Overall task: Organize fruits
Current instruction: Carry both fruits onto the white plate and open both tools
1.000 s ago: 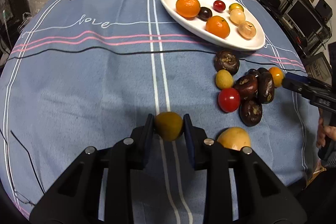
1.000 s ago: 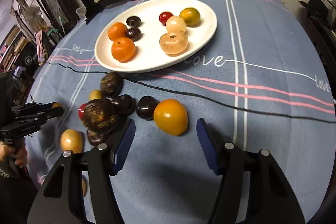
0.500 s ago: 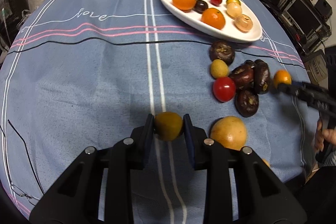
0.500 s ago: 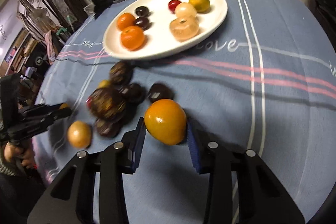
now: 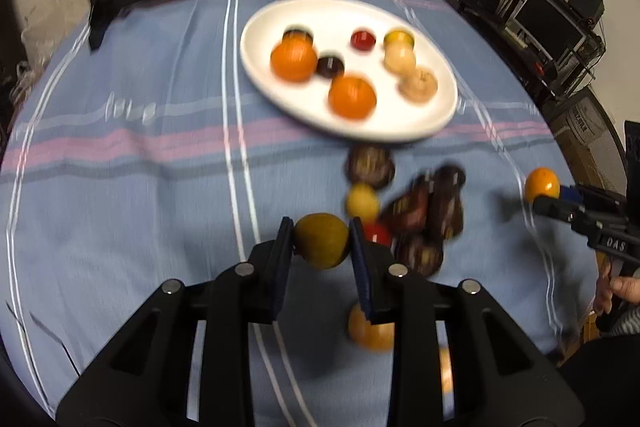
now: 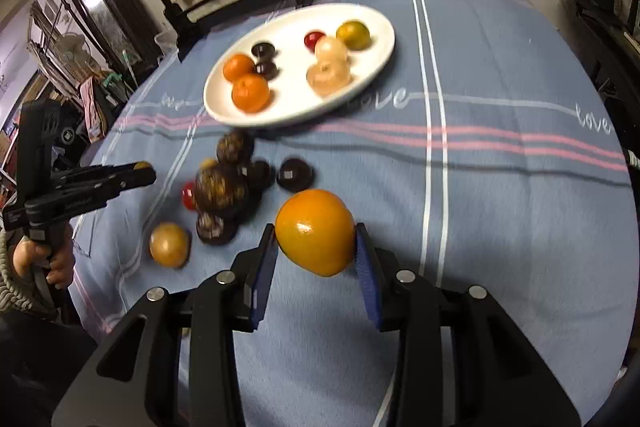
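The left claw (image 5: pixel 321 241) squeezes a yellow fruit (image 5: pixel 321 240) tight, so it can ride over to the plate (image 5: pixel 256 75), far ahead. Dark fruits (image 5: pixel 424 211) wait just to its right. The right claw (image 6: pixel 316 247) squeezes an orange (image 6: pixel 316 237). Its plate (image 6: pixel 372 67) is far ahead too.

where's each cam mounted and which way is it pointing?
Left wrist: on the left tool, facing the plate; shows its fingers shut on an olive fruit, plus the right tool.
Right wrist: on the right tool, facing the plate from its other side; its fingers grip an orange fruit; left tool in view.
Shared: plate, dark fruit pile.
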`<action>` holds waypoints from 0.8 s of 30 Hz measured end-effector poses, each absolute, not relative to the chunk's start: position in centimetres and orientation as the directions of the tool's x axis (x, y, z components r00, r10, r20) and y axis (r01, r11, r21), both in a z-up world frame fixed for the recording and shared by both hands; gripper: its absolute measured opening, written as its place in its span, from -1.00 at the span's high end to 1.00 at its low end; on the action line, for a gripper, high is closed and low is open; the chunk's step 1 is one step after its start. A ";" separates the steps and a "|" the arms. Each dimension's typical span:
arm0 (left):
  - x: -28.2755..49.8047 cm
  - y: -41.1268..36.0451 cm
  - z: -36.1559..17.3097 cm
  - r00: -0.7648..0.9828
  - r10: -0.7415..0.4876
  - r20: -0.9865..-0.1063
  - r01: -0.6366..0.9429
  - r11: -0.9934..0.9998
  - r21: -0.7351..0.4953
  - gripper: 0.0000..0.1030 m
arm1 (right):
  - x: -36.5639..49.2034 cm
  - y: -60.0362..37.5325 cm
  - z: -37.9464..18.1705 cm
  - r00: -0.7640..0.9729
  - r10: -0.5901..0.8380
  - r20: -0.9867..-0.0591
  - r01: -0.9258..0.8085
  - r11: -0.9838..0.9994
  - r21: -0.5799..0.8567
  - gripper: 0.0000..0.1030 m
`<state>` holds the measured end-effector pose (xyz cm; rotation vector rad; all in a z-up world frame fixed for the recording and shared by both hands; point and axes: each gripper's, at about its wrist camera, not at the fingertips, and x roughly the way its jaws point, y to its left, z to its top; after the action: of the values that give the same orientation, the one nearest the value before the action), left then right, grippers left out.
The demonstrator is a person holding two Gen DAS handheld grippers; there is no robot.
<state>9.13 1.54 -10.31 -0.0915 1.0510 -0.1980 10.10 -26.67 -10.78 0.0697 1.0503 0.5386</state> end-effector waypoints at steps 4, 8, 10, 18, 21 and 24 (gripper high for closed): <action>13.3 0.7 -8.4 0.515 -0.203 -0.833 0.149 0.978 -0.146 0.44 | 13.2 -25.7 -9.1 0.412 0.466 -0.783 -0.413 0.861 0.296 0.25; 18.1 -0.5 -7.2 0.541 -0.204 -0.816 0.180 0.976 -0.125 0.44 | 17.2 -23.7 -7.8 0.425 0.494 -0.759 -0.452 0.842 0.295 0.25; 20.8 -1.1 -7.0 0.544 -0.210 -0.813 0.190 0.974 -0.124 0.44 | 18.8 -22.3 -7.8 0.418 0.505 -0.755 -0.478 0.829 0.289 0.25; 31.0 -3.0 -9.1 0.518 -0.205 -0.830 0.205 0.972 -0.112 0.44 | 23.5 -16.8 -10.5 0.349 0.535 -0.769 -0.550 0.781 0.294 0.25; 33.3 -3.4 -11.1 0.492 -0.203 -0.847 0.196 0.973 -0.119 0.44 | 24.7 -15.8 -11.7 0.351 0.521 -0.778 -0.547 0.788 0.281 0.25; 34.4 -3.4 -12.5 0.475 -0.191 -0.859 0.175 0.977 -0.121 0.40 | 25.5 -15.1 -12.5 0.362 0.497 -0.789 -0.543 0.800 0.255 0.21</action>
<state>34.42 -3.41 -12.52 -0.0172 1.0529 -0.2235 25.50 -15.10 -12.51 -0.0522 0.9965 0.6698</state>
